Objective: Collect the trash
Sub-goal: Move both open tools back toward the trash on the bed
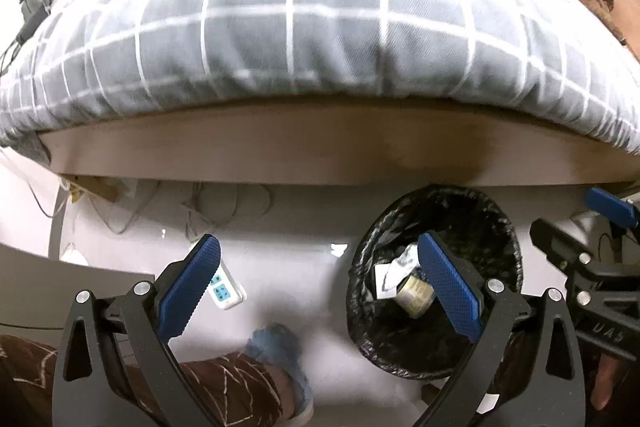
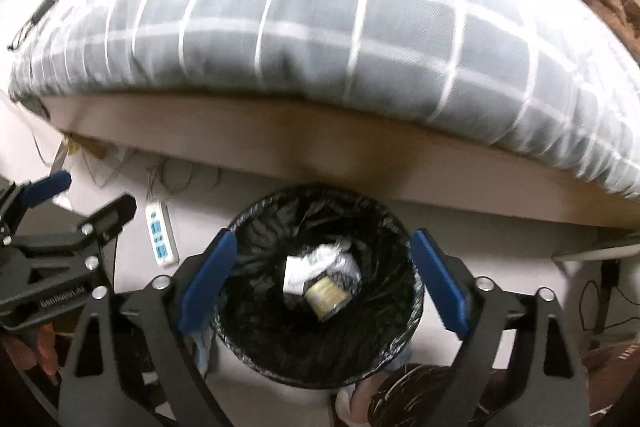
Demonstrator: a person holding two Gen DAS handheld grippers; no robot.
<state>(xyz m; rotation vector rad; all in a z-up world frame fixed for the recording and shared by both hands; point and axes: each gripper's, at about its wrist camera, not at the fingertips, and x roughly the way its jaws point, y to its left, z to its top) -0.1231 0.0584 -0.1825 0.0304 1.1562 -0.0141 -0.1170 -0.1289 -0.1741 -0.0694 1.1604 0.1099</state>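
A round trash bin (image 2: 256,347) lined with a black bag stands on the white floor below the bed edge. It also shows in the left wrist view (image 1: 500,227). Inside lie crumpled white paper (image 2: 316,261) and a small yellowish can (image 2: 326,297); both show in the left wrist view, the paper (image 1: 394,269) and the can (image 1: 416,295). My right gripper (image 2: 322,267) is open and empty, directly above the bin. My left gripper (image 1: 318,277) is open and empty, to the left of the bin over the floor.
A bed with a grey checked duvet (image 1: 304,27) and wooden side board (image 1: 280,151) fills the upper view. A white power strip (image 1: 224,287) and cables lie on the floor left of the bin. The person's foot in a blue slipper (image 1: 280,351) is near.
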